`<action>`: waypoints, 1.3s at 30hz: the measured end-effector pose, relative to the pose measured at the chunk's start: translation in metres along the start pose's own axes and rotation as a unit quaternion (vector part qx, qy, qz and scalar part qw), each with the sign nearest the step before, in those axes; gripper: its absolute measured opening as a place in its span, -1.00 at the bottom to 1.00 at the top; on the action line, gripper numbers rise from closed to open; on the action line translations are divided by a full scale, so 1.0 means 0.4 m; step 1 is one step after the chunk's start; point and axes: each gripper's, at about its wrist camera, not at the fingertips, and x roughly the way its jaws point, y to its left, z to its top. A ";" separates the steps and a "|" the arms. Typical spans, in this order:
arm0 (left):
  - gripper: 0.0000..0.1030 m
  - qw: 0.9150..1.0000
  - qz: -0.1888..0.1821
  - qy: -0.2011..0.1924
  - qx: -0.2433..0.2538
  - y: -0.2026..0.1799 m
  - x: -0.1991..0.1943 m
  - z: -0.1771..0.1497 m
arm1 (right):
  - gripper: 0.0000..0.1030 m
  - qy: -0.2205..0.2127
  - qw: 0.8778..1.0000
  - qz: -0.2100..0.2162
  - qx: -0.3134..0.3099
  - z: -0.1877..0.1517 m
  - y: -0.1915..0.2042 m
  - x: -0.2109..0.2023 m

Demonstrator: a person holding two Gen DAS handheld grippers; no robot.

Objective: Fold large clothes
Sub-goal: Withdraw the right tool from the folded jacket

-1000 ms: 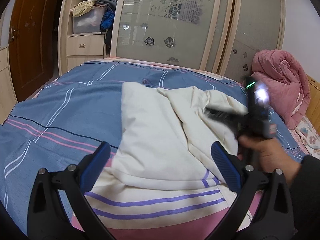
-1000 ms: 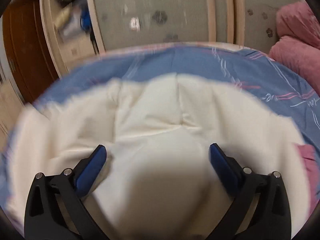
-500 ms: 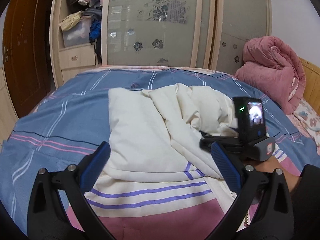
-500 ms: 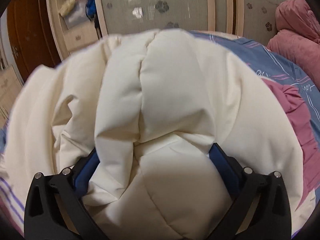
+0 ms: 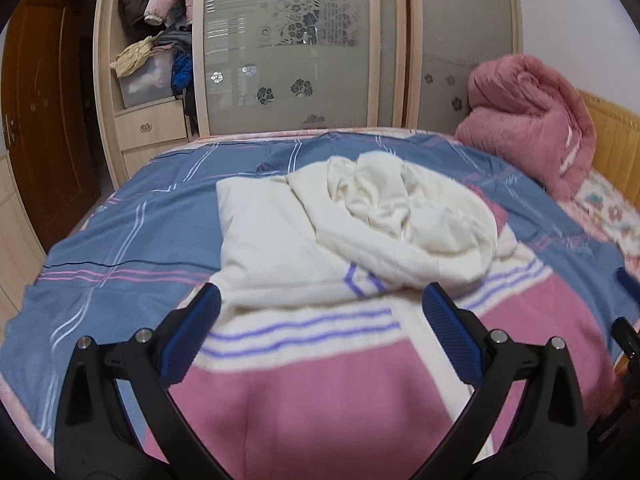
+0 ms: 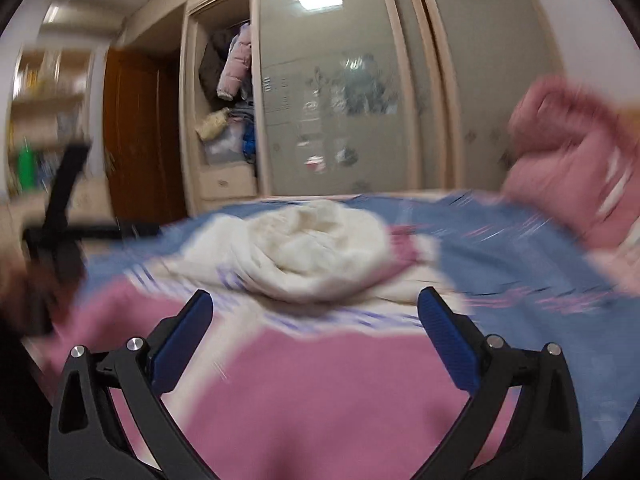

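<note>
A large padded garment lies on the bed: its cream upper part is bunched in a heap, with purple stripes and a pink lower part nearest me. My left gripper hovers open over the pink part, nothing between its blue pads. The right wrist view is motion-blurred; it shows the same cream heap ahead and the pink part below. My right gripper is open and holds nothing. Part of the right gripper shows at the far right edge of the left wrist view.
A blue striped bedsheet covers the bed. A rolled pink quilt sits at the back right by a wooden headboard. Behind the bed stands a wardrobe with glass sliding doors and an open shelf section. A brown door is at left.
The right gripper has let go of the cream padded part and pulled back and up, now clear of the garment. The left gripper view has shifted back, and the cream part lies heaped.
</note>
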 end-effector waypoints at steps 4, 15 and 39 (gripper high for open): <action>0.96 1.000 0.010 0.003 0.006 -0.012 -0.064 -0.064 | 0.97 -0.017 1.000 0.018 0.006 -0.008 0.007 -0.050; 0.96 0.999 0.031 0.008 0.005 -0.028 -0.164 -0.173 | 0.97 0.006 0.999 0.014 -0.039 -0.040 0.049 -0.094; 0.96 1.000 0.013 -0.004 0.000 -0.005 -0.205 -0.174 | 0.97 -0.038 0.998 -0.018 -0.036 -0.009 0.041 -0.156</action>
